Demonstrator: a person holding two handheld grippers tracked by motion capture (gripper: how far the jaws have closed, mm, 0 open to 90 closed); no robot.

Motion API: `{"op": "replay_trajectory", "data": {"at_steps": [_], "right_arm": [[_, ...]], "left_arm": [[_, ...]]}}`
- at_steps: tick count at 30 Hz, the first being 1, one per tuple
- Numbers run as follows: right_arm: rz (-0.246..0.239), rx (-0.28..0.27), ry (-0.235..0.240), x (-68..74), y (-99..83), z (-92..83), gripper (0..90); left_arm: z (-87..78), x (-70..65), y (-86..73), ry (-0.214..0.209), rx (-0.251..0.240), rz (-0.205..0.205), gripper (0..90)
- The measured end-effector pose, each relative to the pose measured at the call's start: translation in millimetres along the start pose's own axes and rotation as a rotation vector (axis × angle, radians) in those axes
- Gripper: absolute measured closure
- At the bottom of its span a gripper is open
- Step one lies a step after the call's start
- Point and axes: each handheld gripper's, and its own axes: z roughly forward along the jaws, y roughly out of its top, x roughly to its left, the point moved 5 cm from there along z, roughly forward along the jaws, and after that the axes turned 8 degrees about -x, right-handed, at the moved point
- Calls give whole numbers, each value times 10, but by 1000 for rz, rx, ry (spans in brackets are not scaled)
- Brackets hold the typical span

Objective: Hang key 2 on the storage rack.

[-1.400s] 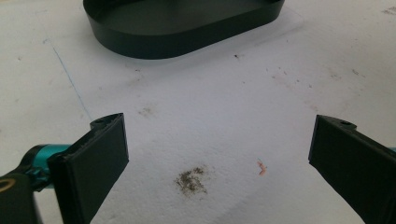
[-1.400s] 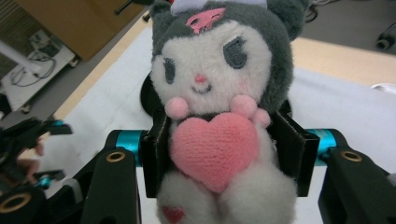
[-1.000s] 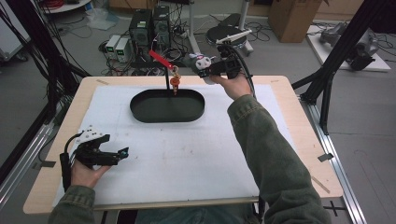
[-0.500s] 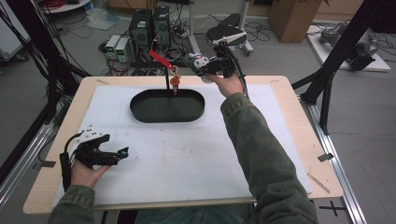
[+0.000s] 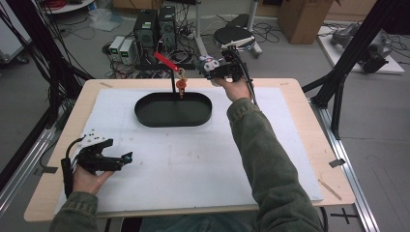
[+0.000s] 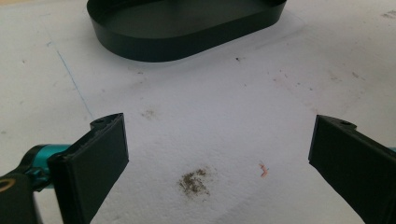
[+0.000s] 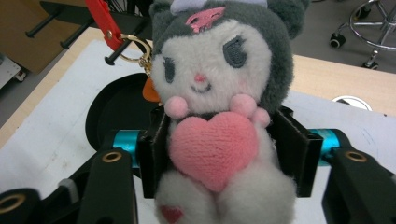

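Your right tool (image 5: 209, 67) has the plush toy (image 7: 215, 107) between its just-loosened jaws at the counter's far edge, the stand's hook (image 5: 167, 61) just to its left above the black tray (image 5: 173, 109), while your left tool (image 5: 126, 158) idles wide open, empty.

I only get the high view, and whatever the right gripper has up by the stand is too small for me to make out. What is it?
Observer: A grey and white plush toy hugging a pink heart. It sits between the jaws of the right gripper, which have just been opening, though both pads touch its sides.
Operator: Is anything near its head?
Observer: A gold ring hangs from a red strap beside it. I cannot tell whether it is clipped to the toy.
Operator: And the left gripper?
Observer: The left gripper has its jaws wide apart over the white foam mat, with nothing between them.
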Motion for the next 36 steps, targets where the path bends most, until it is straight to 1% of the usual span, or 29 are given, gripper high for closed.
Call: {"op": "replay_trajectory", "data": {"at_steps": [2,3,4,5,6,7,8,9,10,11,12,13,15,17,19,20,21,23,24,25,26,27,28,31,32,34,36], "right_arm": [[35,21,8,-23,-49,7,255],[49,46,8,-38,-80,9,214],[47,52,2,-50,-106,7,183],[29,38,-7,-67,-127,-3,143],[24,27,-12,-75,-142,-10,113],[15,20,-15,-96,-172,-18,108],[10,32,-11,-110,-195,-17,71],[7,52,-16,-123,-219,-10,8],[8,68,-29,-133,-236,-6,8],[-3,74,-22,-131,-245,-13,8],[-24,65,-15,-130,-245,-26,8],[-29,57,1,-111,-248,-48,8],[-52,22,20,-86,-264,-90,8],[-85,-5,19,-78,-301,-119,8],[-114,4,23,-53,-354,-148,8],[-127,-11,24,-47,-375,-162,9],[-132,-15,29,-44,-399,-179,9],[-141,-16,38,-54,-452,-205,9],[-143,-4,37,-64,-474,-212,9],[-156,17,31,-77,-501,-214,9],[-169,15,20,-86,-515,-223,9],[-173,2,19,-93,-528,-238,11],[-169,-1,24,-99,-546,-250,13],[-169,-1,20,-140,-614,-275,13],[-169,11,18,-155,-634,-281,13],[-171,-8,13,-174,-659,-316,13],[-164,-12,17,-185,-688,-348,13]], "left_arm": [[-2,3,1,0,-1,2,51],[-2,2,2,1,0,3,51],[0,-1,1,0,-1,1,51],[1,-3,1,-1,0,1,51],[4,-4,0,0,1,1,51],[5,-6,0,2,1,1,51],[4,-6,-1,0,2,3,51],[3,-6,0,-2,4,4,51],[2,-6,0,0,3,4,51],[1,-5,-1,0,5,2,51],[4,-4,-1,2,2,3,51],[4,-5,-1,2,2,0,51],[3,-5,-2,-2,7,6,51],[5,-10,-3,-3,6,6,51],[6,-13,-3,-2,6,4,51],[4,-10,-4,-3,9,7,51],[6,-12,-4,0,8,5,51],[7,-13,-4,0,8,5,51],[7,-13,-5,1,10,5,51],[8,-13,-5,1,10,6,51],[7,-13,-5,1,10,6,51],[5,-13,-5,0,12,9,51],[5,-13,-5,2,11,7,51],[3,-16,-6,0,10,6,51],[2,-17,-6,0,11,8,51],[0,-19,-5,-2,10,10,51],[2,-19,-5,0,8,7,51]]}}
